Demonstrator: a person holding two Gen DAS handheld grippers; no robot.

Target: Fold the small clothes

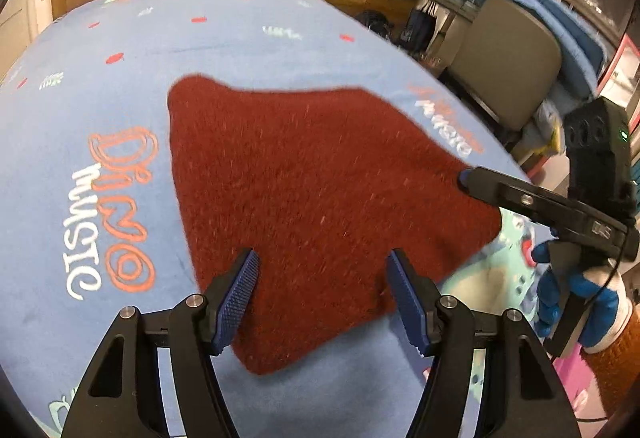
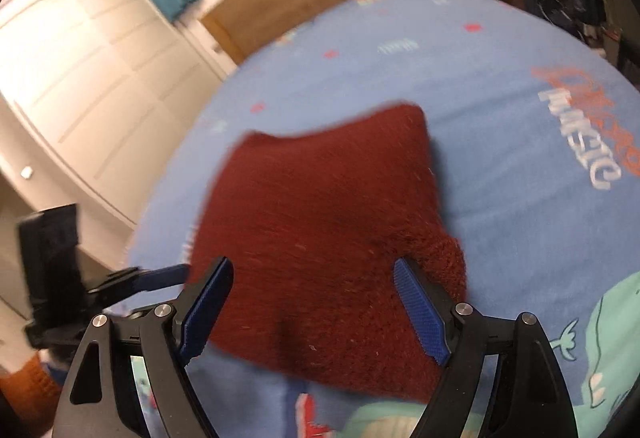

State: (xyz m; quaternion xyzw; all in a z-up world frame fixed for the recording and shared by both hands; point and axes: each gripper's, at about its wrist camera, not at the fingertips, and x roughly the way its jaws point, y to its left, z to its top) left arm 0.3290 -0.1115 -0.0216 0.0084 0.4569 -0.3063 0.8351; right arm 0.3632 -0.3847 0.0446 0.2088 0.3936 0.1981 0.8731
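Your left gripper [image 1: 322, 302] and right gripper [image 2: 314, 312] hover wide, empty, over the dark red knitted garment [image 1: 304, 205]; next, pinch an edge to fold.

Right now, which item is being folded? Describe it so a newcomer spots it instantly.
Start at the light-blue printed bedspread covering the bed. In its middle lies the dark red knitted garment, flat. It is the only plain, fuzzy, single-coloured piece among cartoon prints and lettering.

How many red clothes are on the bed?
1. A single dark red knitted garment lies flat on the blue printed bed cover, in front of both open grippers. Nothing else red shows, though another could be outside the pictures.
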